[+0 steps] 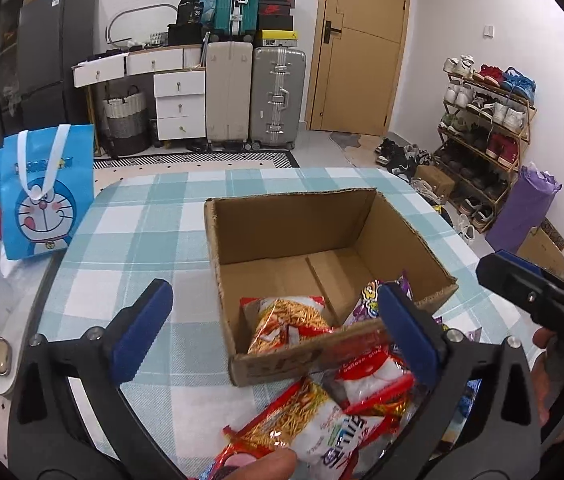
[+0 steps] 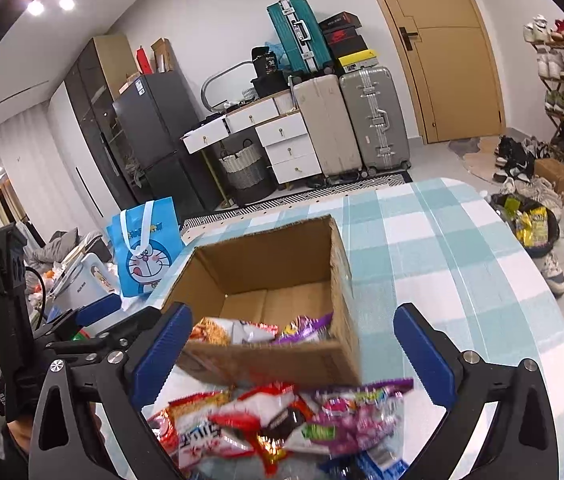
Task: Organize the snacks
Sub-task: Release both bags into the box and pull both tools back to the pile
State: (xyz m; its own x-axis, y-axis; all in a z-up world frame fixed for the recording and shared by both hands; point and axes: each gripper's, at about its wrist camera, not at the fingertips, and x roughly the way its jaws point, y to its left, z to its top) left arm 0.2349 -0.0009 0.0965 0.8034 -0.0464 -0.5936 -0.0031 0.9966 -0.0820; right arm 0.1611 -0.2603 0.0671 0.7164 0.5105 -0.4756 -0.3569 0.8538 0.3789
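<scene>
My left gripper point(image 1: 278, 328) jaws wide apart, nothing clamped; same for right gripper point(image 2: 291, 350). Loose snack packets point(image 2: 282, 424) heaped on tabletop point(image 1: 142, 216), lower centre of both views, touching cardboard box point(image 1: 293, 232) near wall. Few packets already inside box. My worry: slippery overlapping wrappers, so I pinch two or graze box and shove it across the cloth.
</scene>
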